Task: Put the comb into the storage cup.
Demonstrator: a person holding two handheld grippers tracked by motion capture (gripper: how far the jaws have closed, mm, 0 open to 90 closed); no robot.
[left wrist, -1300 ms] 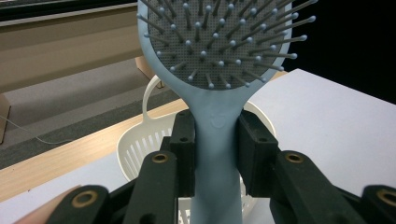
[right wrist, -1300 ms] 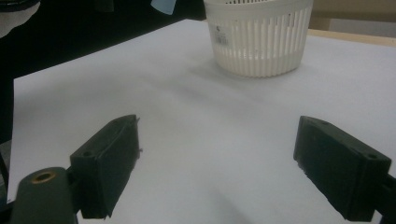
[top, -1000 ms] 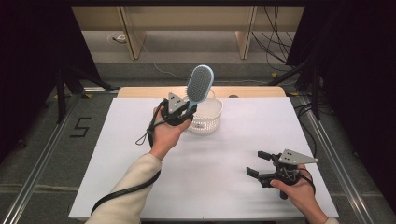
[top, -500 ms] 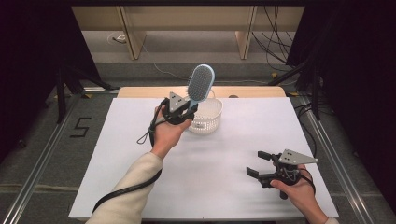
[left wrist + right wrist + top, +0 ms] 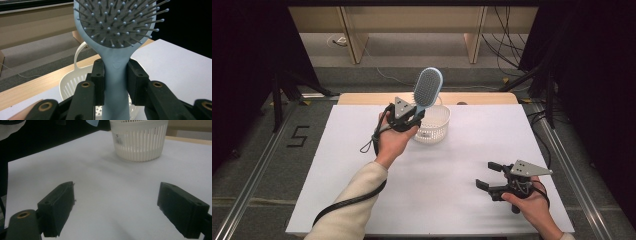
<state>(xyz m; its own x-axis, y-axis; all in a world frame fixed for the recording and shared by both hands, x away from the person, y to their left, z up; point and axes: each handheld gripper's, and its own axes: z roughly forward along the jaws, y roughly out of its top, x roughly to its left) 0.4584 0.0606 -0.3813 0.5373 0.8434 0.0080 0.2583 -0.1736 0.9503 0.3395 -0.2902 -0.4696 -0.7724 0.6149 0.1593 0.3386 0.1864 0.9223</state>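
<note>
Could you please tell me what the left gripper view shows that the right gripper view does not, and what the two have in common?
The left gripper view shows the blue hairbrush close up: its bristled face toward the camera and its handle clamped upright between the left gripper pads. The right gripper view shows the right gripper with its jaws wide apart and nothing between them, low over the white table. Both show the white slotted basket standing on that table; in the left gripper view it sits just behind the brush handle.
</note>
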